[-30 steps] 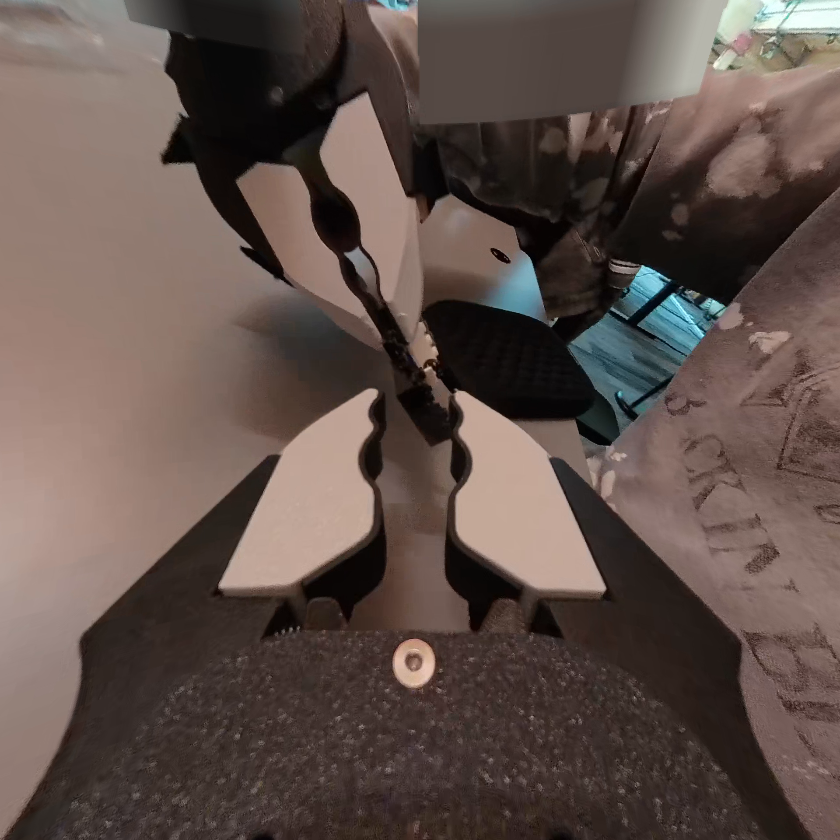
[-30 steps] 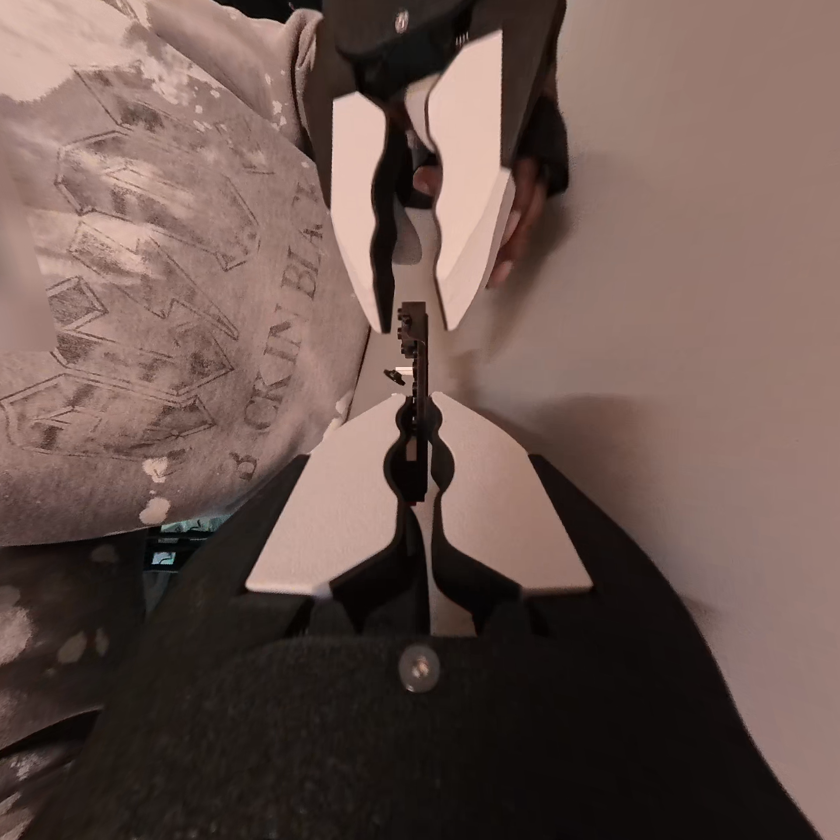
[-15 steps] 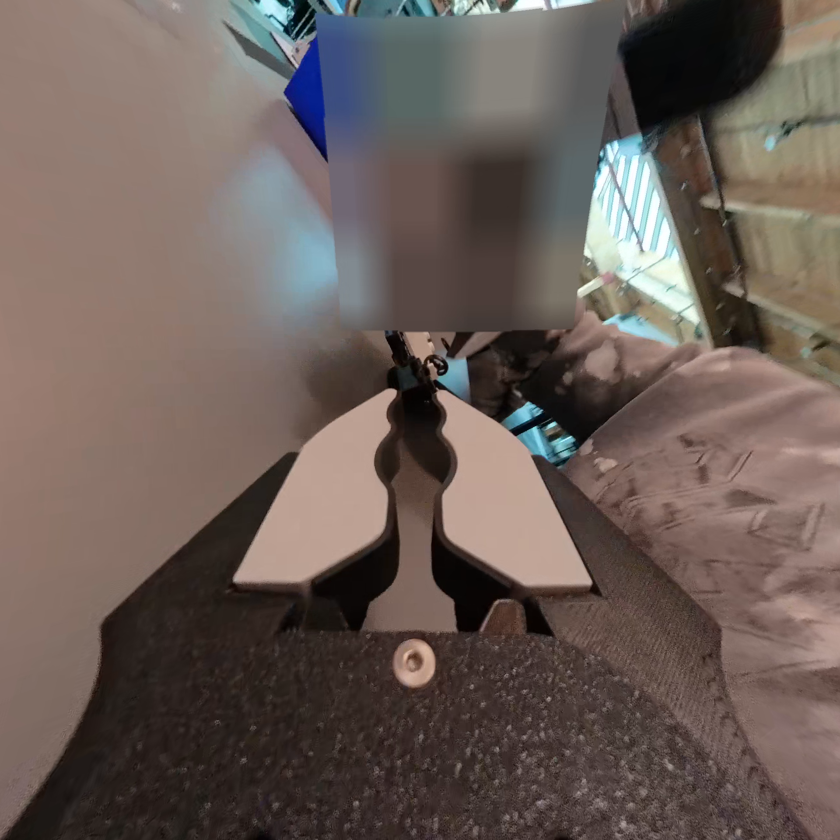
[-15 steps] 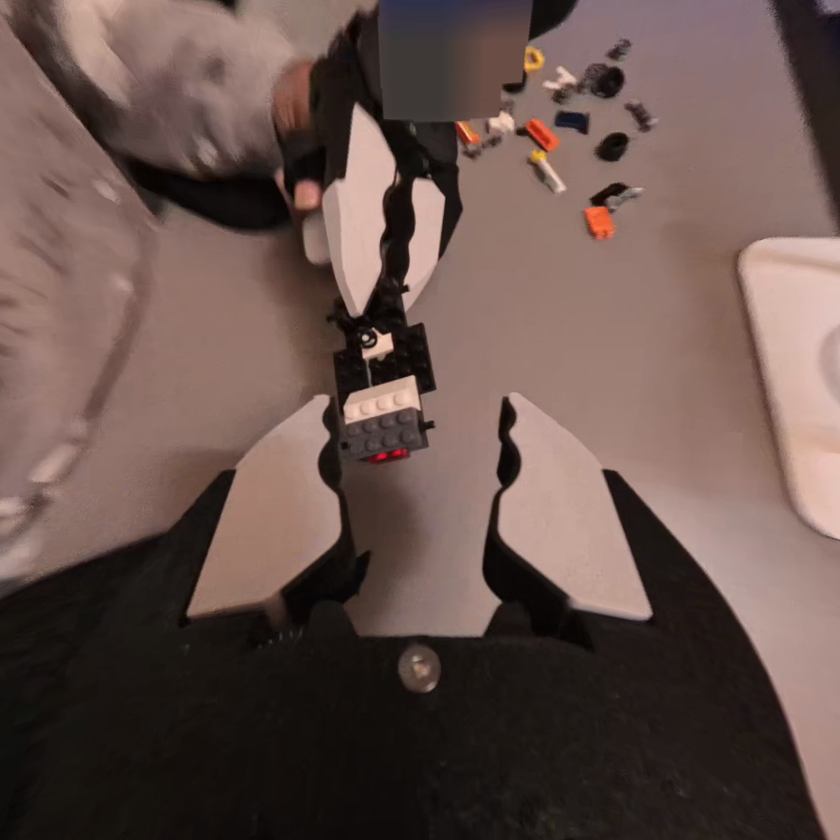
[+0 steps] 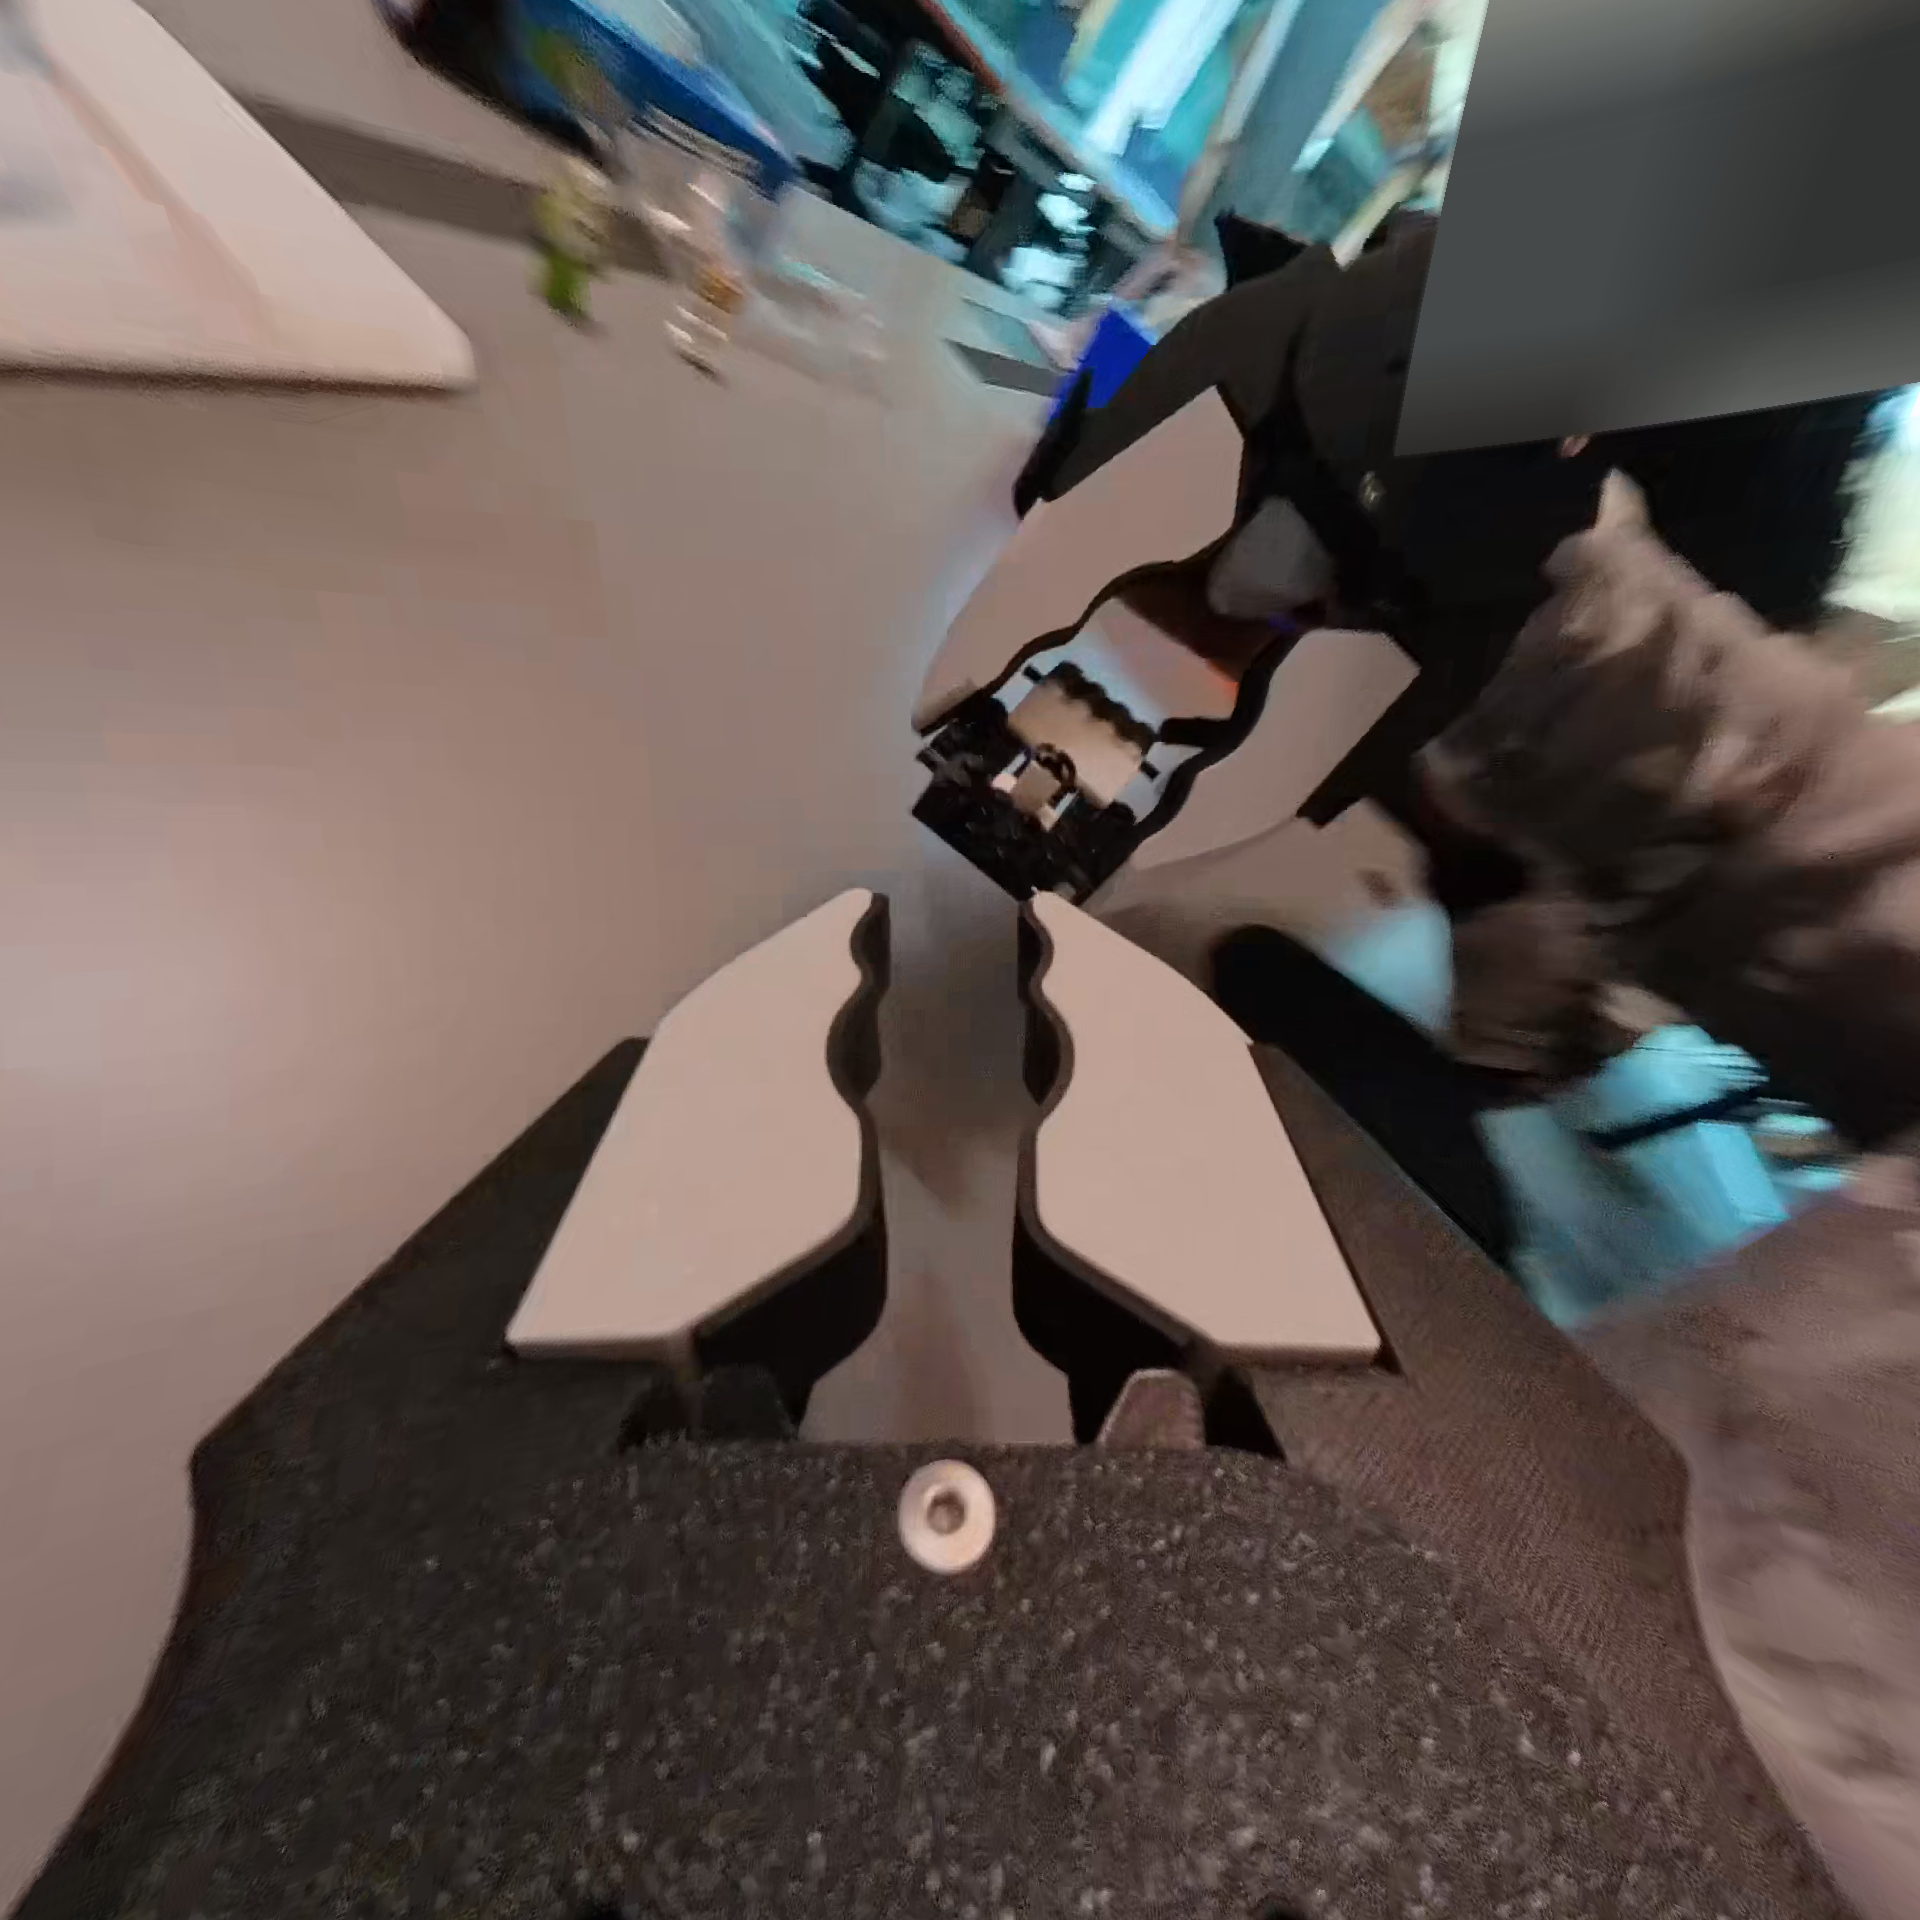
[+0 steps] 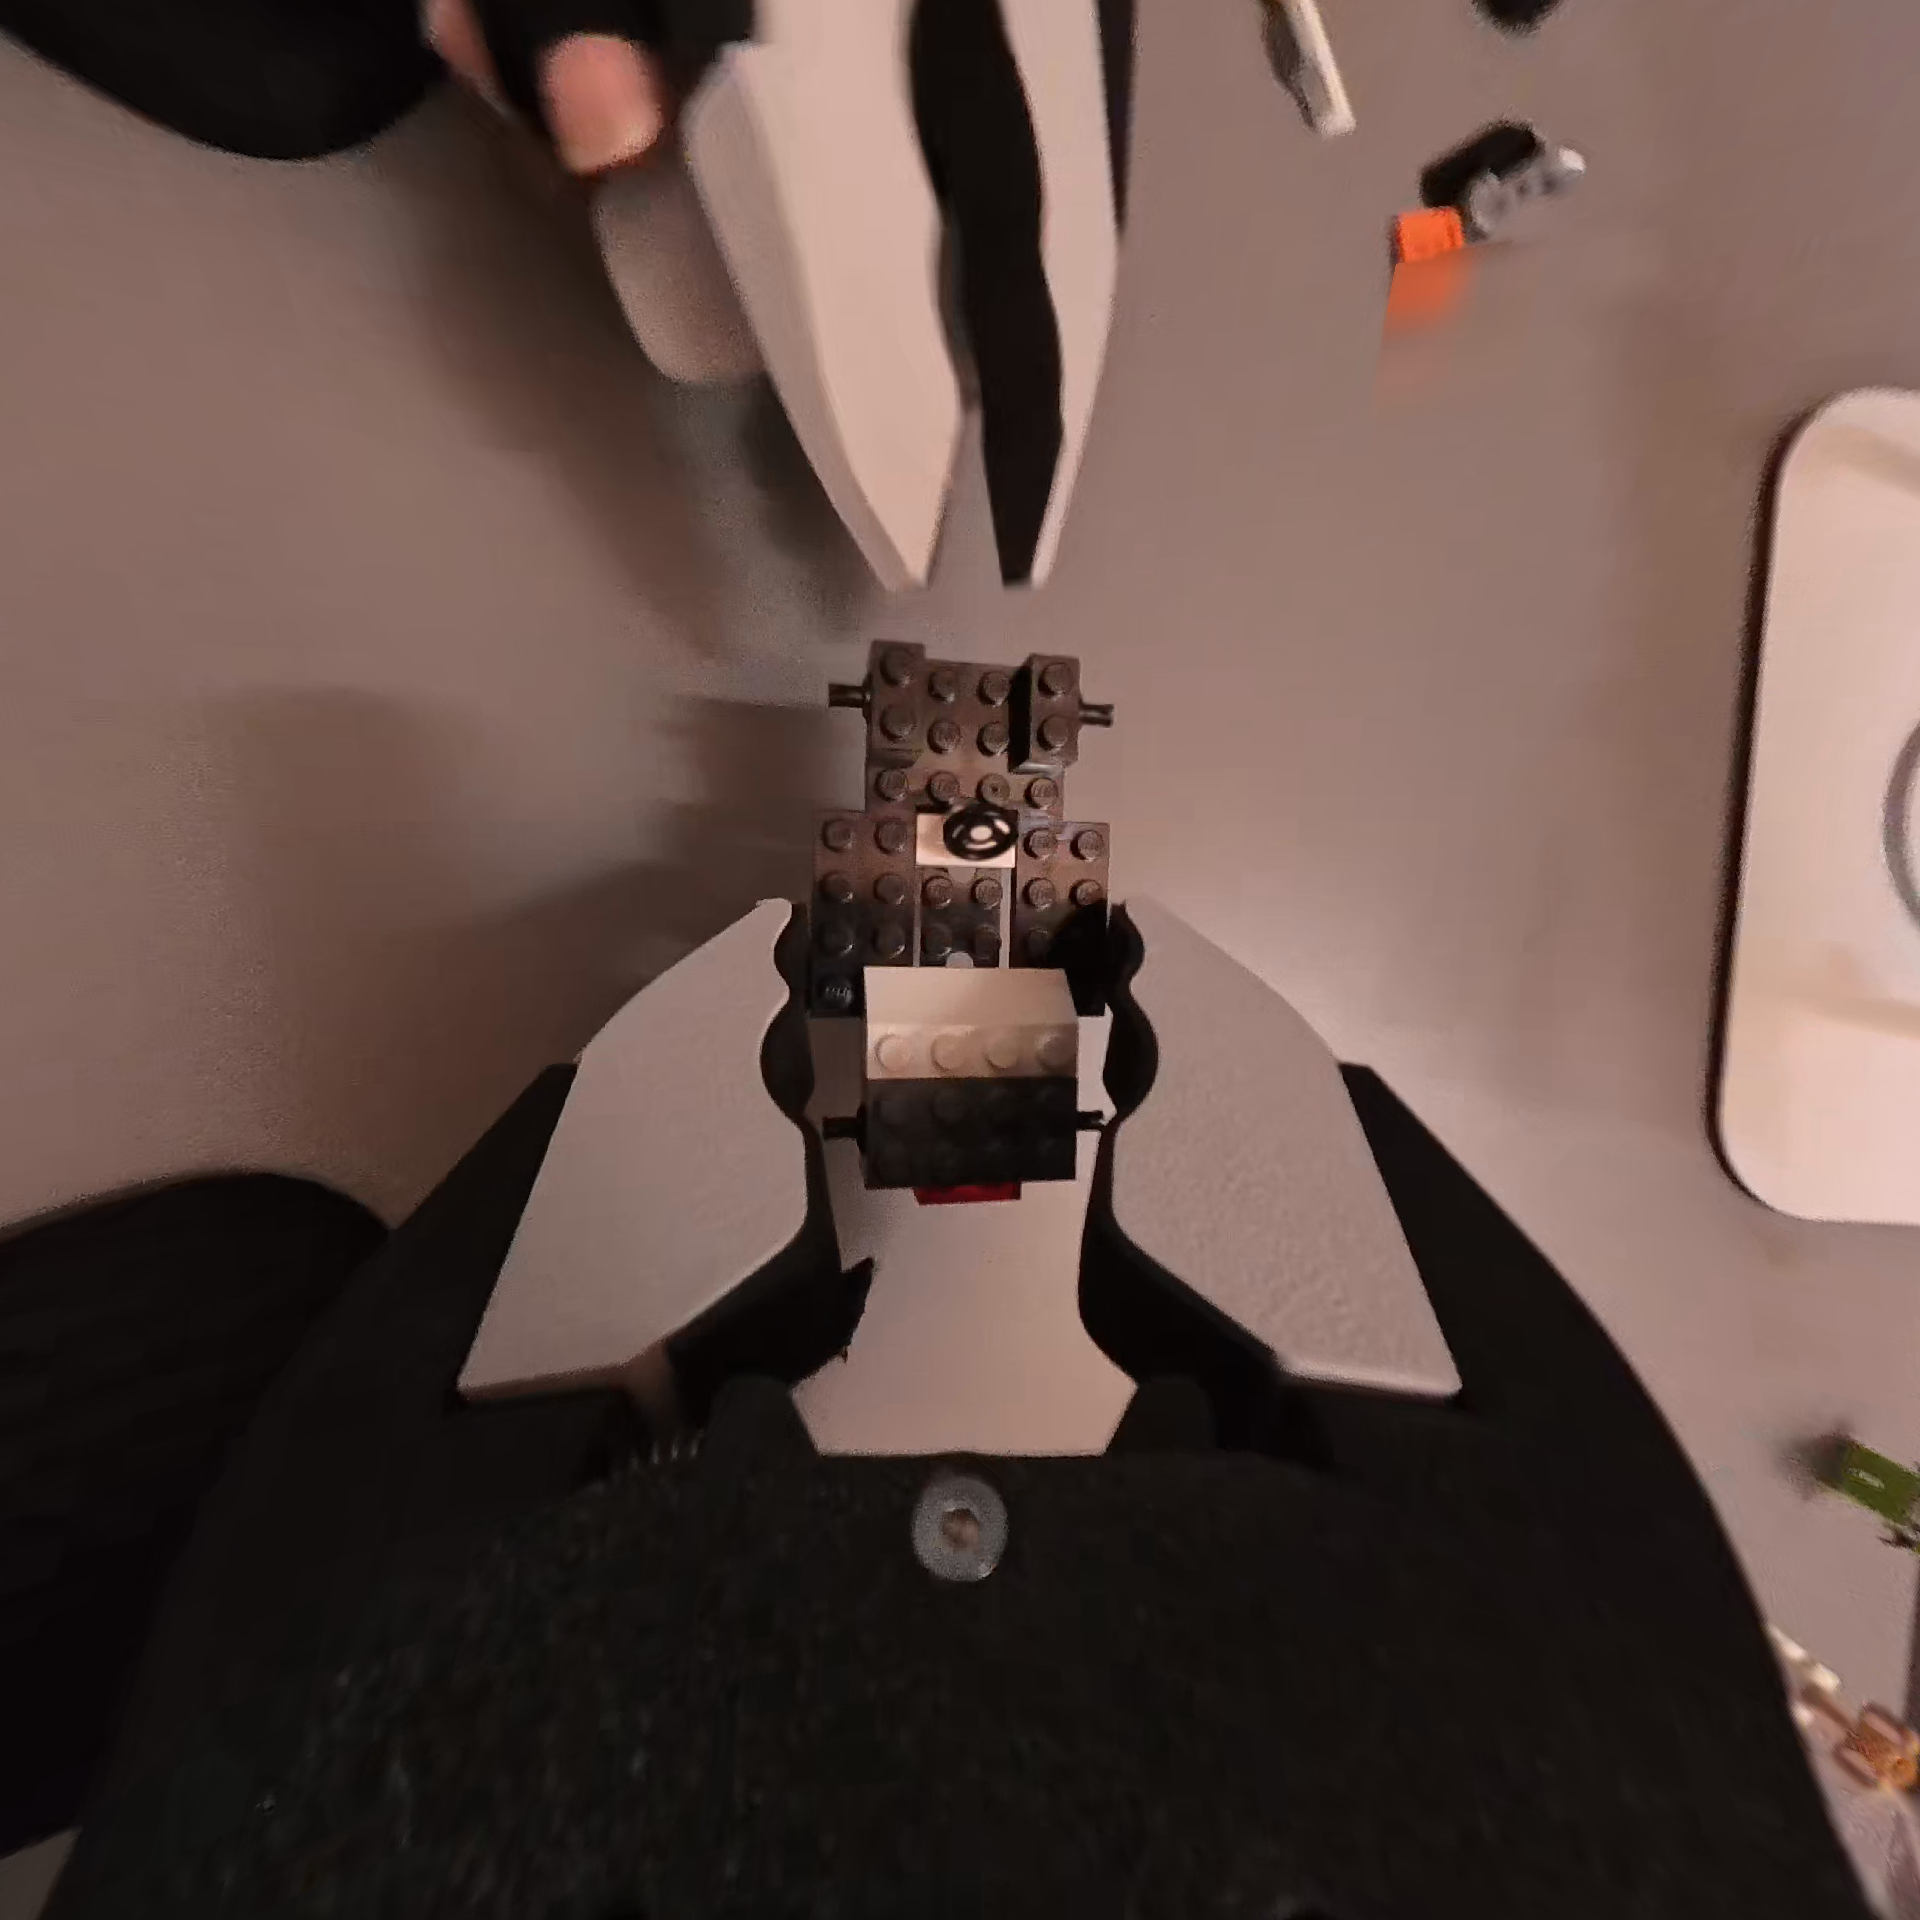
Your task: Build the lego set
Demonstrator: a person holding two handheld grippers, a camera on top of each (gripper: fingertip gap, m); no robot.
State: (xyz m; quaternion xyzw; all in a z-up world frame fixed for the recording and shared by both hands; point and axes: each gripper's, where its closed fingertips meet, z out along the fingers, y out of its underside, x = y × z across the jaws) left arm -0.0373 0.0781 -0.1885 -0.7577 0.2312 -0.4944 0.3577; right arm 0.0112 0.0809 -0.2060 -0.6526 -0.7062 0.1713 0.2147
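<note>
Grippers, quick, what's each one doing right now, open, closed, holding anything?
Left gripper: open, a clear gap between its fingers, holding nothing.
Right gripper: closed on the sides of the lego build, a black and white brick assembly.

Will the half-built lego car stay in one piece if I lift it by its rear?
Probably stiff: the lego car is stacked, interlocked bricks. The thin axle pins sticking out sideways could snag. Likely light: plastic.
</note>
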